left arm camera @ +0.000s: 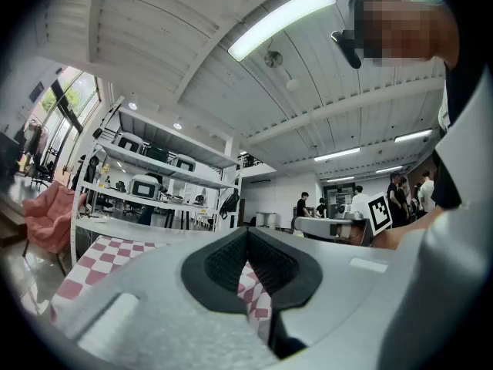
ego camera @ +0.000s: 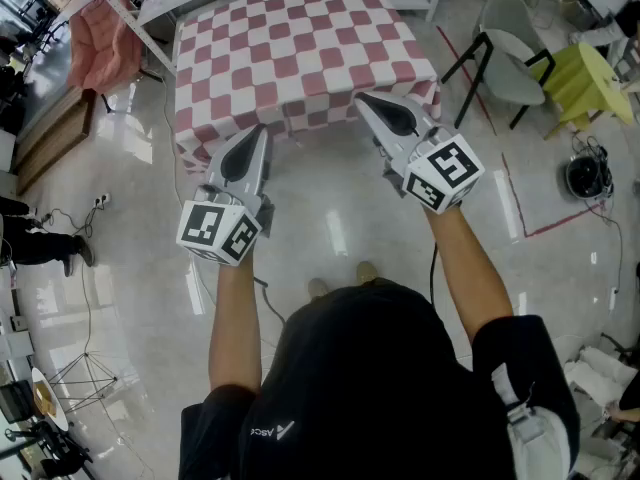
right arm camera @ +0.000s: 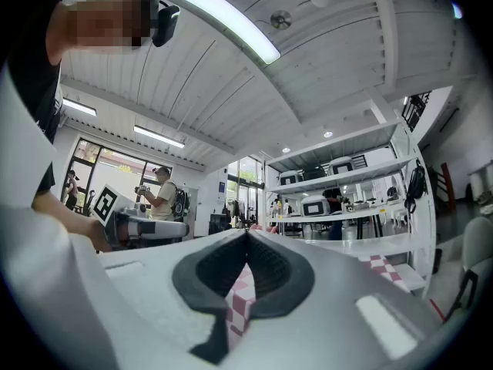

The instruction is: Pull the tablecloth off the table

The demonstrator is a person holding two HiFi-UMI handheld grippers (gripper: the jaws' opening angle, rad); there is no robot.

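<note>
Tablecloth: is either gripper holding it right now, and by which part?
Both. The left gripper and right gripper are each shut on the checked tablecloth, pinching its near hanging edge at two separate spots.

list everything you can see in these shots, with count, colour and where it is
tablecloth: 1, red and white check, top centre, near edge pinched by both tongs
pink fabric: 1, pink, top left, draped beside the cloth
chair: 1, grey seat with black legs, top right
stool: 1, yellow-green, far right (may be a small table)
round device: 1, black, on the floor at right, with cables
tape lines: several, red, on the floor at right
shelf rack: 1, white, behind the cloth, holding boxy machines
left tongs: 1, grey, shut on the tablecloth edge
right tongs: 1, grey, shut on the tablecloth edge
forearms: 2, bare, bottom centre
</note>
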